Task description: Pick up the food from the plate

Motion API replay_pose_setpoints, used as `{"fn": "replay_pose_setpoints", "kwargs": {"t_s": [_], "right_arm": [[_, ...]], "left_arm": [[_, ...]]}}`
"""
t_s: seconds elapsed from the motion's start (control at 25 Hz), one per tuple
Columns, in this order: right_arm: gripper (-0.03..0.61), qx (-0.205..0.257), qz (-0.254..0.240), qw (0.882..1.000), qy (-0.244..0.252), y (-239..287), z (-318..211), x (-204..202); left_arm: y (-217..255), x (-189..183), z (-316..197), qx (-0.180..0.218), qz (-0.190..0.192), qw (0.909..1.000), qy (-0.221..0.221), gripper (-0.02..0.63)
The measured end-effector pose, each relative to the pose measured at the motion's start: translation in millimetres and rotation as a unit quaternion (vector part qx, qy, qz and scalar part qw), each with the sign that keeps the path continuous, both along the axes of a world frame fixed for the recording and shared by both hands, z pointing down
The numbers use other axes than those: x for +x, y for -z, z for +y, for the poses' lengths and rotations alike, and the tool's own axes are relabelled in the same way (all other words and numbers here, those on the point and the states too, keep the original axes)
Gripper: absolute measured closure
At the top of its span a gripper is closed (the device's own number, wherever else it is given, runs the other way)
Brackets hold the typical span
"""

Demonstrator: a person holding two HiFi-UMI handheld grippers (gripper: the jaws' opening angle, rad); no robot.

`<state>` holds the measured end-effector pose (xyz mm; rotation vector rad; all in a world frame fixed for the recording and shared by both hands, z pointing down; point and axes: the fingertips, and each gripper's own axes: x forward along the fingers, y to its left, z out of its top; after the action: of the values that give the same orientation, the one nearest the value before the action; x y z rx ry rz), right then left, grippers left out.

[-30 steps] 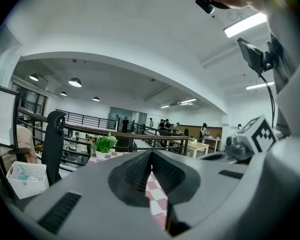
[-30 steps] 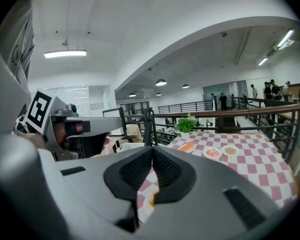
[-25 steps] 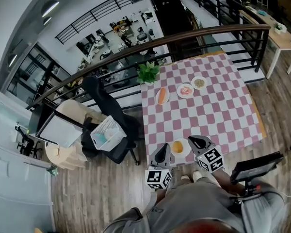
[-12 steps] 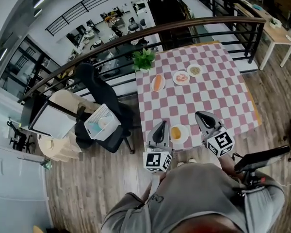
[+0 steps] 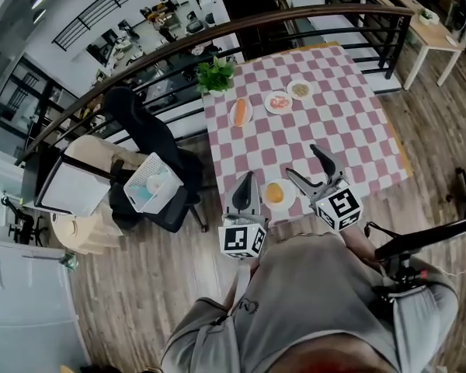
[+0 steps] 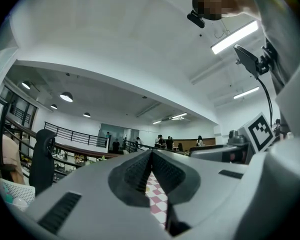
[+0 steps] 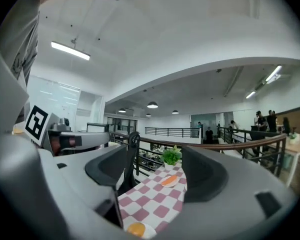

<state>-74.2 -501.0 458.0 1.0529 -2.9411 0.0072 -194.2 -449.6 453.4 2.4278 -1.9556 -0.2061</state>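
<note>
A square surface (image 5: 326, 123) in a pink-and-white checked cloth stands on a wood-plank floor (image 5: 140, 286), against a curved black railing (image 5: 217, 29) with a dark handrail. The fried egg (image 5: 274, 194) lies on a white plate (image 5: 290, 201) at the near edge. The left tool (image 5: 246, 179) is just to the egg's left, and its jaws are pressed together on nothing. The right tool (image 5: 301, 160) is to the egg's right. Its jaws have just been opening and stand wide, with only cloth showing between them.

Along the far edge sit three more plates: one with a long orange bun (image 5: 238, 112), a second (image 5: 278, 102) and a third (image 5: 299, 89). A potted plant (image 5: 215, 74) marks the far left corner. A black office chair (image 5: 144, 134) and a white basket (image 5: 149, 185) stand off the left edge. Overhead runs a white ceiling with strip lights (image 7: 70, 50).
</note>
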Motion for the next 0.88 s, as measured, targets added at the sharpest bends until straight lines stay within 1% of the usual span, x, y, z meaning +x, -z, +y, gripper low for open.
{"fn": "replay_pose_setpoints", "kwargs": {"t_s": [0.2,0.36,0.52,0.72,0.88], "right_arm": [[0.247,-0.023,0.011,1.000,-0.006,-13.0,-6.3,-2.9],[0.247,-0.057,0.041,0.997,0.014,-35.7,-8.3,-13.6],[0.247,-0.107,0.076,0.990,0.044,-64.0,-5.2,-27.4],[0.249,-0.136,0.108,0.983,0.053,-91.4,-4.8,-40.4],[0.247,-0.157,0.141,0.975,0.069,-116.2,-2.0,-52.0]], "left_arm": [[-12.3,-2.4,3.4,-0.011,0.006,0.9999,-0.002,0.603],[-23.5,-3.6,7.6,-0.020,0.000,0.9998,-0.002,0.603],[-29.0,-3.4,15.4,-0.024,-0.003,0.9997,0.004,0.603],[-25.7,-5.7,20.9,-0.019,-0.001,0.9998,0.005,0.603],[-24.2,-11.5,25.6,-0.017,-0.002,0.9998,0.010,0.603]]}}
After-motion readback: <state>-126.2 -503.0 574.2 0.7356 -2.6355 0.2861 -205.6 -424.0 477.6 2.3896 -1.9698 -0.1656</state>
